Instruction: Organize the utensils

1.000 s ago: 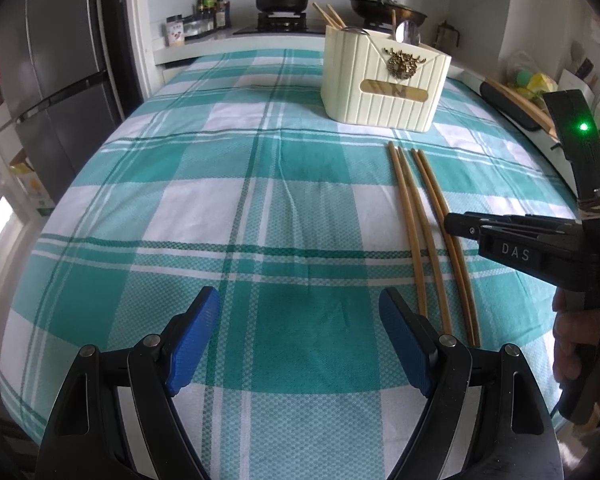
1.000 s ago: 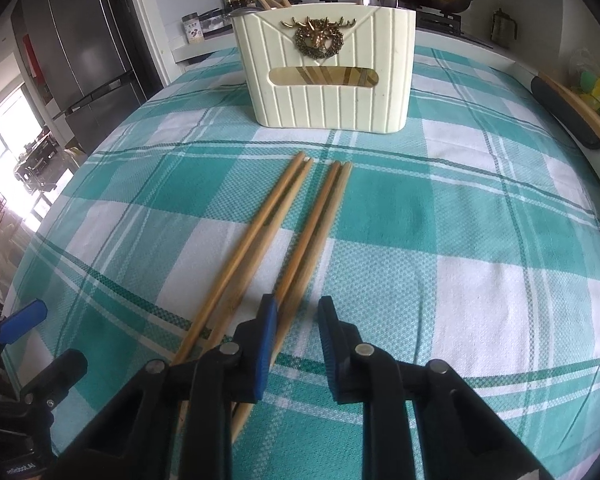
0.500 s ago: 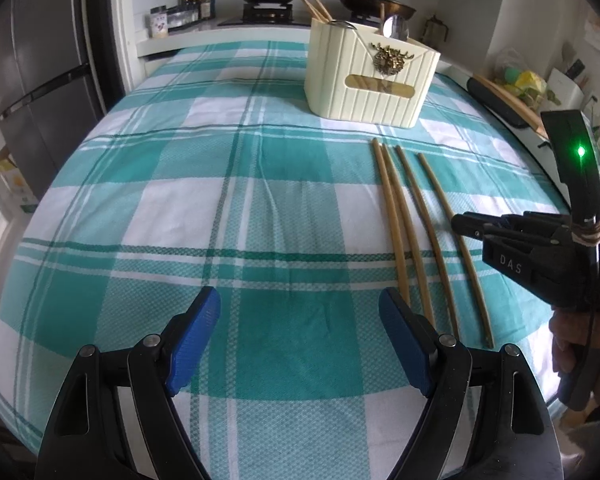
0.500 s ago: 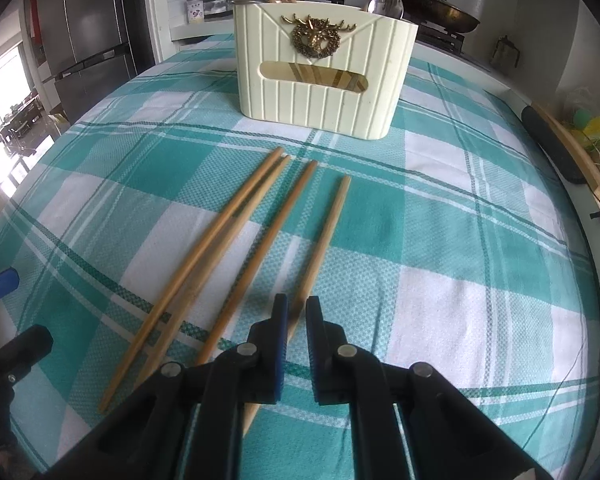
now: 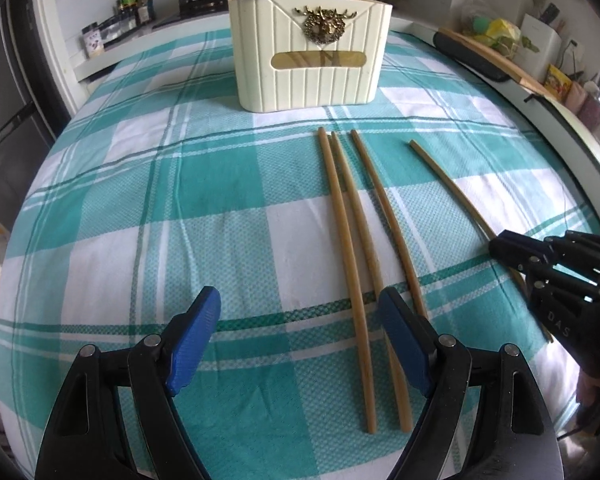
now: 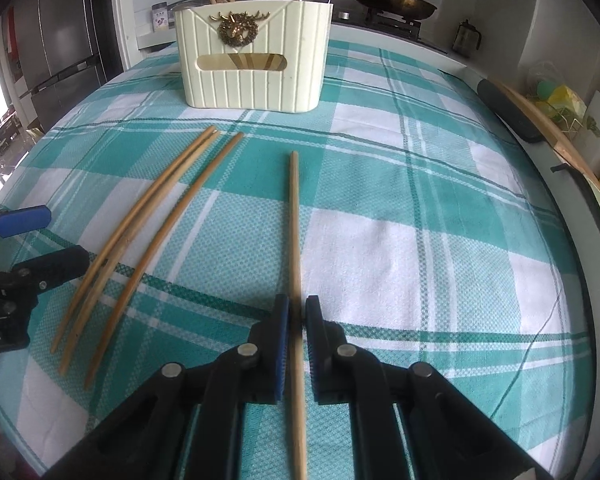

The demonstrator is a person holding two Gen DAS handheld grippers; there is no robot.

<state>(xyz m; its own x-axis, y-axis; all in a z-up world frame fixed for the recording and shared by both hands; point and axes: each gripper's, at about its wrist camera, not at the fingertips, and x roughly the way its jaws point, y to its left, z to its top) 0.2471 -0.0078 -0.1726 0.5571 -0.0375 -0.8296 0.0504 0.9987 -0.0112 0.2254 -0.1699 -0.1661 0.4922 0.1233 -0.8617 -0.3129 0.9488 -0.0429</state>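
Bamboo chopsticks [image 5: 352, 248] (three) beside left hand-held gripper [image 5: 300, 332], holder [image 5: 308, 68] beyond

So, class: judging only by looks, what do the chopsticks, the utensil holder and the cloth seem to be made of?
Chopsticks: probably bamboo or wood, matte tan, faint grain; one sits in the right tongs.
Utensil holder: likely plastic, cream, ribbed, slight sheen; its stag emblem looks like antiqued brass.
Cloth: woven fabric, teal-and-white check, visible weave texture.
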